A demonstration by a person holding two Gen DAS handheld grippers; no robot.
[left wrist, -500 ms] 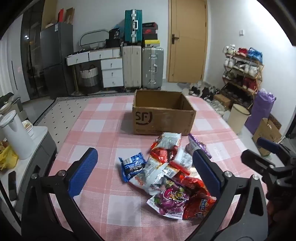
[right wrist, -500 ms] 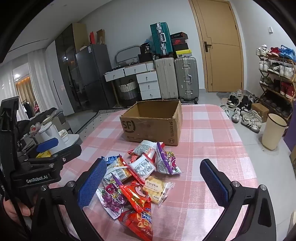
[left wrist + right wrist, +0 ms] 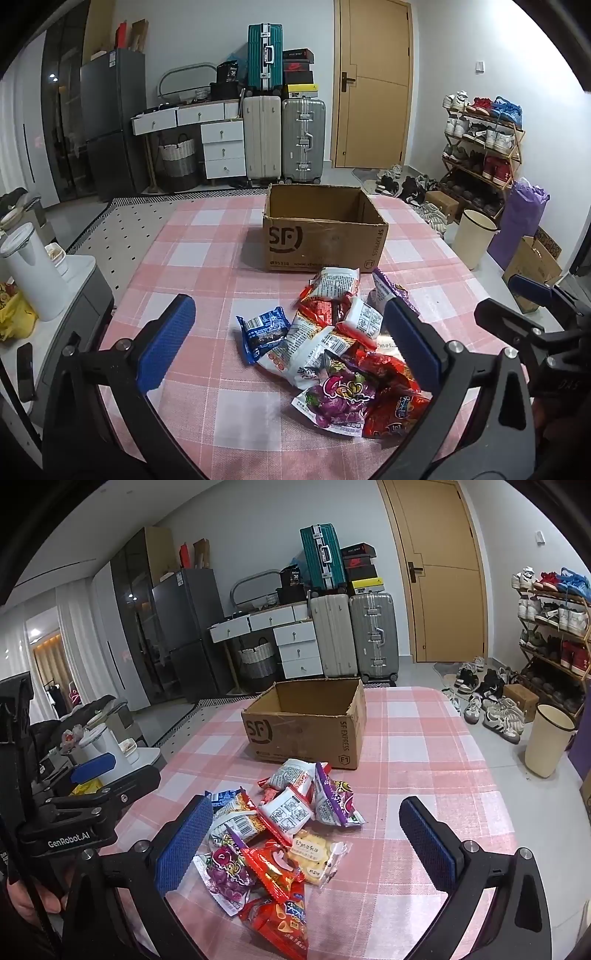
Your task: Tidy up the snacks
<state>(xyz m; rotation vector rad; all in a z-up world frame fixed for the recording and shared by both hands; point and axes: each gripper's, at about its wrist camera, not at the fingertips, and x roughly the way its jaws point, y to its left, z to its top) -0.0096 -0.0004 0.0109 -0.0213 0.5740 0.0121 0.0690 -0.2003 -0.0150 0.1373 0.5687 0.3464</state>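
The heap of snack packets (image 3: 332, 343) lies on the table (image 3: 207, 266), just in front of an open cardboard box (image 3: 321, 232) printed "SF" and "SF EXPRESS". Both tongs hang tilted down over the heap: left tongs (image 3: 291, 343) and right tongs (image 3: 306, 845), each spread wide and empty. A pink checked cloth covers the table. Suitcases (image 3: 284, 140), a wooden door (image 3: 373, 85) and a shoe rack (image 3: 484, 147) stand behind. The left tongs' body reads "GenRobot.AI".

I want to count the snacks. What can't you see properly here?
- Snack pile, left view: the tongs' right finger covers some packets; others overlap.
- Yellow packet: right view only.
- Box floor, both views: near wall hides it.
- Packet print: too small.
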